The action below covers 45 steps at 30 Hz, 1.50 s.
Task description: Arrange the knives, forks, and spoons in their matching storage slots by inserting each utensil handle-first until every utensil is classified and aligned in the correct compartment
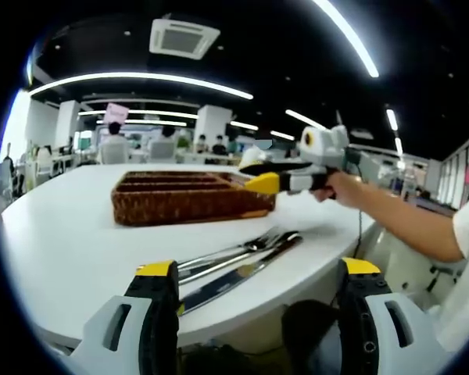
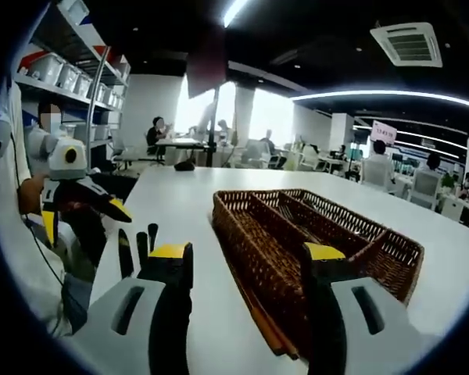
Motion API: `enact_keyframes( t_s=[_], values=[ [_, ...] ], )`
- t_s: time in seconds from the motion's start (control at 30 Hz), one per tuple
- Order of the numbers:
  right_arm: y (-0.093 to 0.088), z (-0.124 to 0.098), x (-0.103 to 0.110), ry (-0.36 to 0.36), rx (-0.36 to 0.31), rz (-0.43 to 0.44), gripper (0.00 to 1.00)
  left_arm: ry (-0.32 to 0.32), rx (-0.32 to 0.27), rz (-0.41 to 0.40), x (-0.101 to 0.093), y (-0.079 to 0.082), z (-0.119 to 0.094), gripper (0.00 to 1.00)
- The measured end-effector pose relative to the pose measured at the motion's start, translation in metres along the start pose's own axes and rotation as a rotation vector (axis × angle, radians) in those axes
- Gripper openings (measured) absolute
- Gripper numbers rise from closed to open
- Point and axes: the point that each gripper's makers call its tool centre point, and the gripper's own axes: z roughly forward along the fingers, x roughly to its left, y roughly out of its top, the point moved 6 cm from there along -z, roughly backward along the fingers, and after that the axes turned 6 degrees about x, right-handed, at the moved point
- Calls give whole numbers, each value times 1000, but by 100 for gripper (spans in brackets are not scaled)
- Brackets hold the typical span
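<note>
Left gripper view: steel cutlery [image 1: 238,258] loose beside brown wicker tray [image 1: 189,199]; both grippers released.

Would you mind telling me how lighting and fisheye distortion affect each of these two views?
Left gripper view: ceiling light strips bow into arcs, the white table curves, cutlery glints. Right gripper view: bright windows wash out behind, the wicker tray looks stretched, shelving bends at the edge.
</note>
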Motion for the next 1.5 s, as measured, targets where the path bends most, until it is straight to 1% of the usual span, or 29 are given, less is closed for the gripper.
enact_keyframes(
  t_s=[0.23, 0.5, 0.57, 0.67, 1.03, 1.13, 1.5],
  values=[
    [-4, -7, 2, -10, -6, 18, 60, -7, 3, 4, 0, 0, 2, 84],
    [-13, -17, 11, -24, -12, 44, 60, -19, 10, 11, -2, 0, 4, 84],
    [-16, -20, 9, -29, -15, 51, 60, -18, 12, 13, -2, 0, 5, 84],
    [-18, -25, 17, -34, -25, 65, 61, -19, 13, 12, -2, 0, 5, 84],
    [-32, -42, 25, -63, -37, 98, 61, -28, 24, 15, -4, -2, 10, 84],
    [-37, -46, 30, -67, -40, 120, 61, -31, 32, 19, -3, -2, 12, 84],
    [-42, -54, 42, -73, -51, 133, 61, -34, 48, 29, 0, -3, 18, 84]
  ],
)
